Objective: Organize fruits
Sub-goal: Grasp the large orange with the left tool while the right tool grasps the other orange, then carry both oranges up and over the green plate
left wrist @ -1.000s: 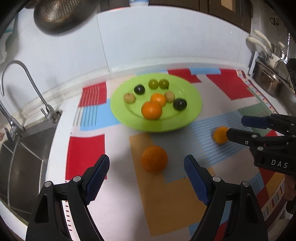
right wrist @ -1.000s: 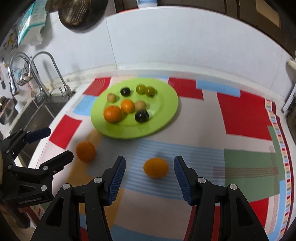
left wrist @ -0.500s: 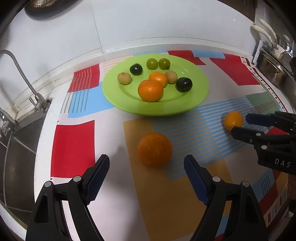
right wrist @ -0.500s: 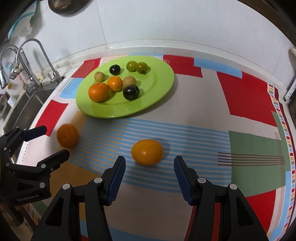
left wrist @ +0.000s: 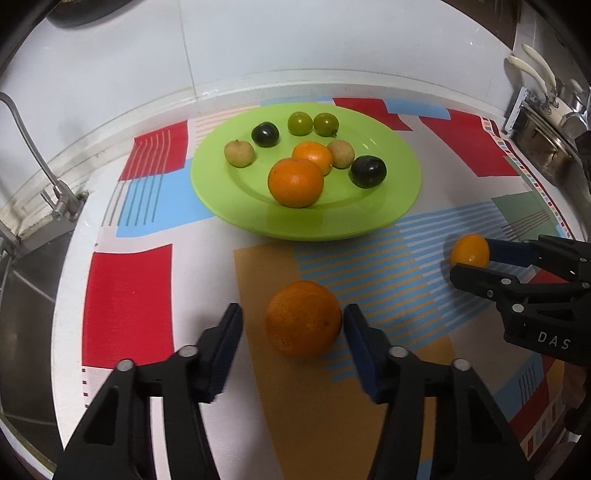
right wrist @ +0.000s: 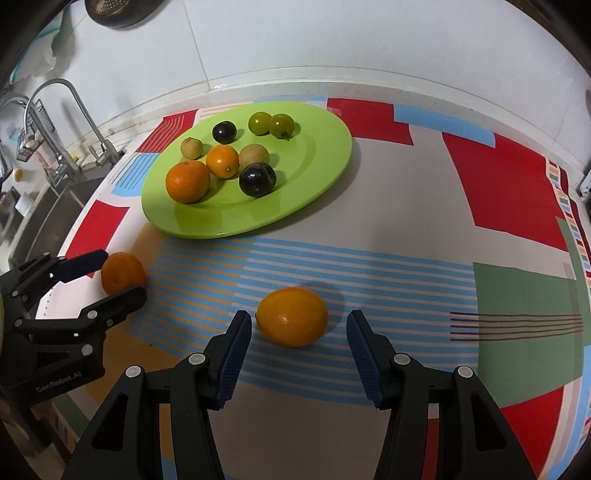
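A green plate [left wrist: 402, 195] [right wrist: 325, 162] holds several fruits: two oranges, two dark plums, two green grapes and two tan fruits. A large orange [left wrist: 303, 318] lies on the patterned mat between the open fingers of my left gripper [left wrist: 293, 325]; it also shows in the right wrist view [right wrist: 123, 272]. A smaller yellow-orange fruit [right wrist: 291, 316] lies between the open fingers of my right gripper [right wrist: 297, 332]; it also shows in the left wrist view [left wrist: 470, 251]. Neither gripper holds its fruit.
A sink with a tap [left wrist: 55, 199] [right wrist: 66, 110] lies at the left edge of the counter. A metal rack [left wrist: 543, 147] stands at the far right. A pan hangs on the white wall [right wrist: 118, 11].
Both grippers have moved forward and down, so each loose fruit now sits between its gripper's fingers. The left gripper's fingers have narrowed a little.
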Demonstrator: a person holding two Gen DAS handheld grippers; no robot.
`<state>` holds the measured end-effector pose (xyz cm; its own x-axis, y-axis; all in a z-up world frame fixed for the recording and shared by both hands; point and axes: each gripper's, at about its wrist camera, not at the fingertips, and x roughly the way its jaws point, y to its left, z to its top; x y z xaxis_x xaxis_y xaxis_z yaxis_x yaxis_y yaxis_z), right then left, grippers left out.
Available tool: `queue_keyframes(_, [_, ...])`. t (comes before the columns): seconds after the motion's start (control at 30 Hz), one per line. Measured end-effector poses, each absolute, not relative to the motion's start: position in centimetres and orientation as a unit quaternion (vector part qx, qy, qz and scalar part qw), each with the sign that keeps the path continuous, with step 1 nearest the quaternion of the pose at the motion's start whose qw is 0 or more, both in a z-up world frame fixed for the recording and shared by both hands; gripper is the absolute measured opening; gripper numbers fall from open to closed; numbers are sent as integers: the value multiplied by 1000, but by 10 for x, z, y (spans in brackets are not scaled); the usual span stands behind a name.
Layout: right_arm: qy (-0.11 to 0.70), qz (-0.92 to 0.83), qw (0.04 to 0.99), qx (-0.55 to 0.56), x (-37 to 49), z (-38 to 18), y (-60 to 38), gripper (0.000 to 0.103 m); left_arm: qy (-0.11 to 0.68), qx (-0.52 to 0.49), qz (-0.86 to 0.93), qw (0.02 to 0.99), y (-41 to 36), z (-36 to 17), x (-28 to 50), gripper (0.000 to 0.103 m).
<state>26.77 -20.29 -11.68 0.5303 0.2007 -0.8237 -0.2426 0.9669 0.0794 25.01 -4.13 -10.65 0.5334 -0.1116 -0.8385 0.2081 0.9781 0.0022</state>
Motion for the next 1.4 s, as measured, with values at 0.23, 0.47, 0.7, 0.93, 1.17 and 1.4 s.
queue_keyframes(0.23, [469, 136, 872, -22, 270, -119, -200, 40, 478, 40, -106, 871, -42, -109, 252, 40])
queue_keyframes(0.47, [466, 141, 873, -22, 267, -117, -200, 40, 474, 41, -108, 873, -43, -106, 250, 40])
queue_keyframes(0.7, [454, 146, 879, -23, 261, -106, -199, 40, 457, 43, -107, 882, -42, -92, 244, 40])
queue_keyframes(0.93, [437, 152, 886, -23, 255, -91, -198, 40, 439, 43, -108, 891, -42, -78, 236, 40])
queue_keyframes(1.17, [418, 159, 894, -22, 248, -74, -197, 40, 420, 43, -112, 900, -42, -62, 228, 40])
queue_keyframes(1.4, [386, 166, 907, -24, 243, -52, -195, 40, 391, 43, -115, 912, -42, -40, 225, 40])
